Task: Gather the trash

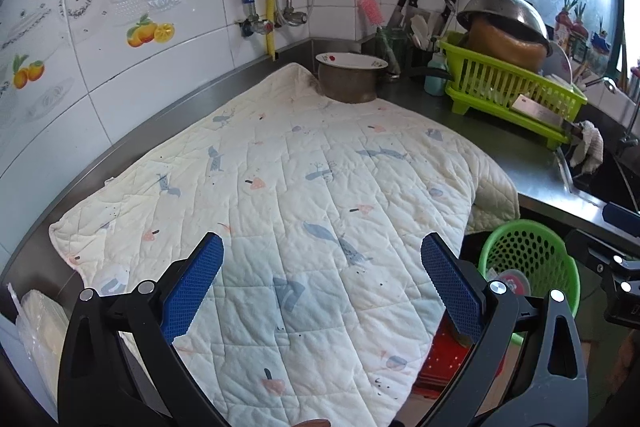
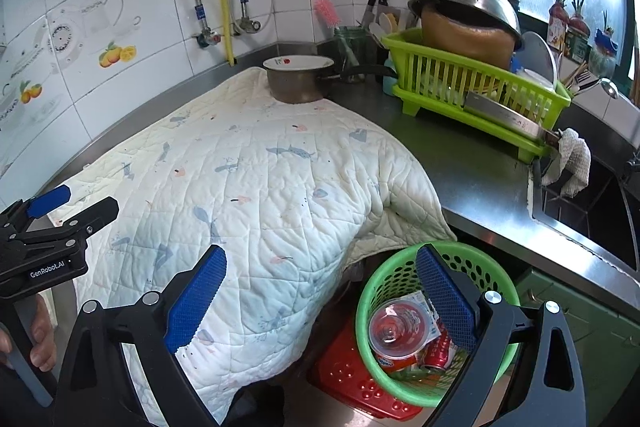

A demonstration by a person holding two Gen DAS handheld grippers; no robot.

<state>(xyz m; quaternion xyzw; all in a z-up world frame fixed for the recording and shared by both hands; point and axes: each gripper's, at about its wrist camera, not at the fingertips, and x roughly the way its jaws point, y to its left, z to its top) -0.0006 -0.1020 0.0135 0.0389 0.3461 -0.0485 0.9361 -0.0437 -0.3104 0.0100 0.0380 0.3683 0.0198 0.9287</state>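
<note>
A white quilted blanket [image 1: 280,187] printed with small blue and pink figures covers most of the stainless steel counter [image 2: 472,171], and its near edge hangs over the counter front. Behind it stands a lime green dish rack [image 2: 472,83] holding a brown pot with a metal colander [image 2: 468,1] upside down on top, and a cleaver [image 2: 504,115] lies along the rack's front rail. A dented metal saucepan [image 1: 350,79] with a white lid sits on the far corner of the blanket. A white rag [image 2: 570,163] hangs at the sink edge beside the rack.

Below the counter front, a green perforated basket [image 2: 374,291] rests on a red plastic stool [image 2: 344,367]. The trash lies inside the basket: a clear plastic cup [image 2: 394,327] with a red printed lid, a red drink can [image 2: 438,351] and crumpled wrappers.

The right gripper [image 2: 320,303] hangs over the basket and the blanket's draped edge, its 2 blue-padded fingers [image 2: 196,301] spread wide and holding nothing. The left gripper [image 1: 322,287] hovers above the blanket, likewise released and bare. In the right wrist view a hand [image 2: 38,339] grips the left tool's handle at the left edge.
</note>
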